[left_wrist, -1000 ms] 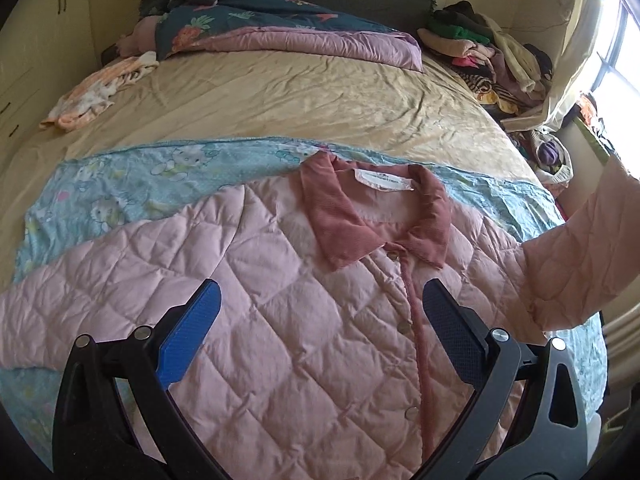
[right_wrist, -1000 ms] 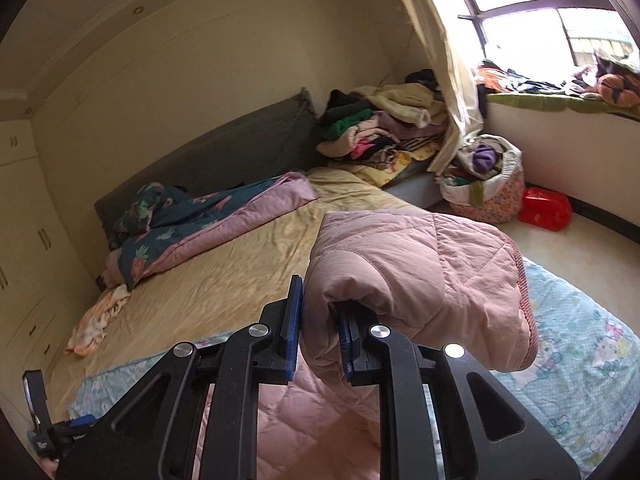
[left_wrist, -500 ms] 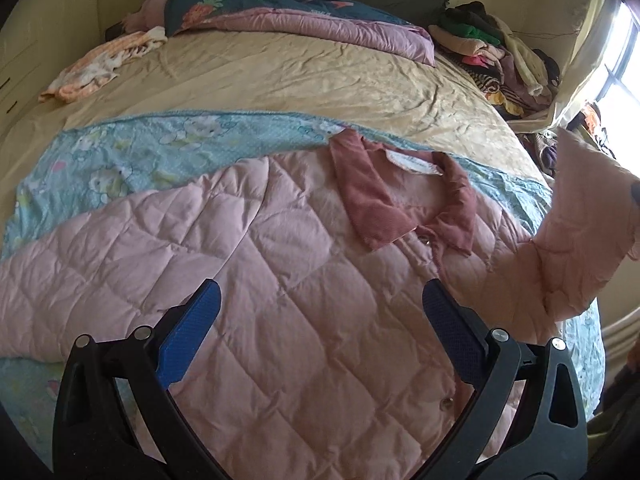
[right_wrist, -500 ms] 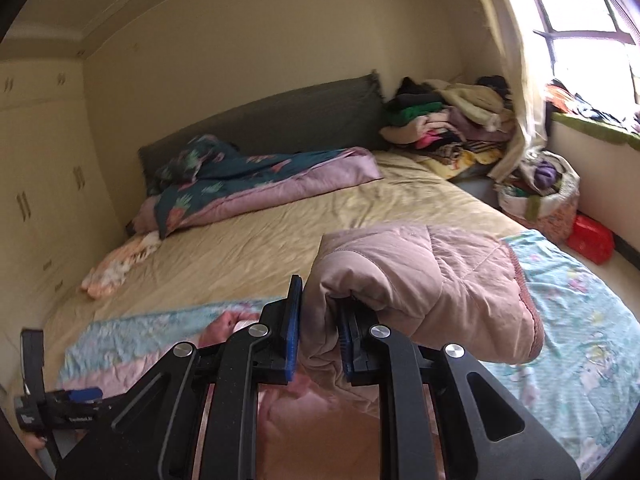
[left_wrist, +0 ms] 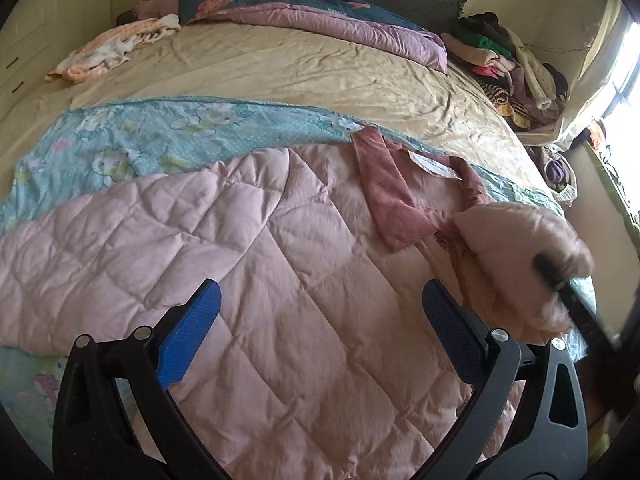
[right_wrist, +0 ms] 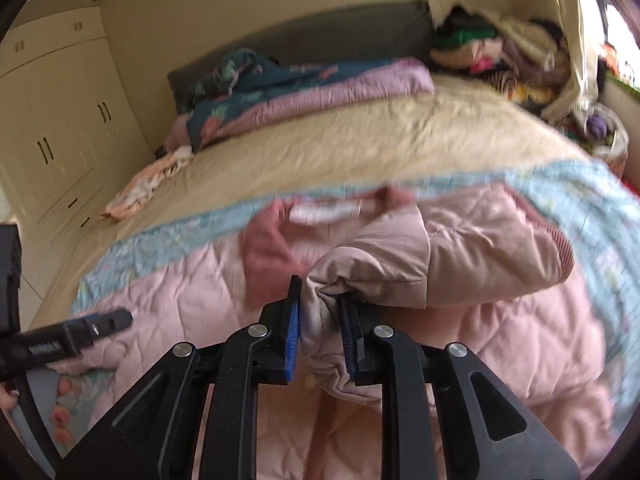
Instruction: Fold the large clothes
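My right gripper (right_wrist: pixel 318 340) is clamped on the sleeve (right_wrist: pixel 432 264) of the pink quilted jacket (left_wrist: pixel 280 280), which lies spread on the bed (left_wrist: pixel 300 76), collar far, long axis near-to-far. My left gripper (left_wrist: pixel 320 320) hovers over it, jaws apart.

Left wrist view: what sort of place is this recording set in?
Most likely a home bedroom: a wide bed with a rumpled floral duvet at its head, built-in wardrobe doors along one wall, and a pile of clothes by the window.
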A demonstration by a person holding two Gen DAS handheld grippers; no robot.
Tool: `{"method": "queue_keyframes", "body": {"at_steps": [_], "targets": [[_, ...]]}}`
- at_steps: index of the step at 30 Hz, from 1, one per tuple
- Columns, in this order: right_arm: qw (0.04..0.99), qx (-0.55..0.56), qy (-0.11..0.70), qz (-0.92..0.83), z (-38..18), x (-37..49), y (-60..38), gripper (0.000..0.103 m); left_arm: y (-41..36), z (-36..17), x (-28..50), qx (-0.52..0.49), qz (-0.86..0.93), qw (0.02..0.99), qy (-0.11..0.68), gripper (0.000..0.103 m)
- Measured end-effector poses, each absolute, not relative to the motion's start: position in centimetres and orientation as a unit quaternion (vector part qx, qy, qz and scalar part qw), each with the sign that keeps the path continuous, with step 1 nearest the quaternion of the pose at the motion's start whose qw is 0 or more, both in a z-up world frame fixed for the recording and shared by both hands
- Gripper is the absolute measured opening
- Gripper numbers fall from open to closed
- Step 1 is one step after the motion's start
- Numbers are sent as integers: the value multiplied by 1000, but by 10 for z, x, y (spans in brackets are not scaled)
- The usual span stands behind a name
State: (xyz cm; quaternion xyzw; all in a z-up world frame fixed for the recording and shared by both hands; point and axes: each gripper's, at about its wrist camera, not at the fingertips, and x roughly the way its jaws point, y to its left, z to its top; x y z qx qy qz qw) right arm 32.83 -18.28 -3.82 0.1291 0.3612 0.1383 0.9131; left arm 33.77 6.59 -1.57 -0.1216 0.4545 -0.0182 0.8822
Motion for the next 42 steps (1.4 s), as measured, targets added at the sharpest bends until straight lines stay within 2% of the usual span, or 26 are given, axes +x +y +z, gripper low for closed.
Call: {"method": "queue_keyframes", "body": {"at_steps": [2,7,8,11,12,14,16,17,18,21,24,31,38,41,42], "targets": [[896,166,388,140,-57,323,-185,23,63,-20,338,-121,-21,880,458,95],[857,245,437,120,-84,311,-205,45,54,-27,337,-115,-31,877,465,95],[850,268,438,119,-87,307,-212,50,52,-28,337,-114,-32,876,468,95],[840,317,426,114,-84,295,-230,55,49,-31,337,-124,-42,871,474,95],[839,328,420,106,-82,292,-235,63,48,-31,337,-128,-45,870,474,95],[842,357,398,74,-77,288,-249,70,49,-30,335,-135,-49,869,474,95],[839,381,385,61,-76,290,-255,70,50,-27,335,-145,-52,868,472,95],[836,390,381,64,-75,294,-257,65,51,-26,334,-151,-56,867,471,95],[834,392,381,76,-73,298,-257,34,54,-24,334,-164,-62,865,471,95],[869,348,342,87,-47,297,-245,25,64,-16,333,-193,-75,861,464,95],[898,295,304,120,-25,296,-224,24,71,-4,330,-198,-74,868,450,95],[930,161,280,177,-3,307,-156,20,92,13,325,-213,-67,875,431,95],[904,89,347,235,-31,316,-96,19,110,8,327,-244,-64,866,432,95],[888,73,379,251,-43,316,-80,23,112,1,330,-259,-74,857,438,95],[878,75,394,261,-47,315,-77,29,112,-3,331,-270,-80,851,442,95]]}}
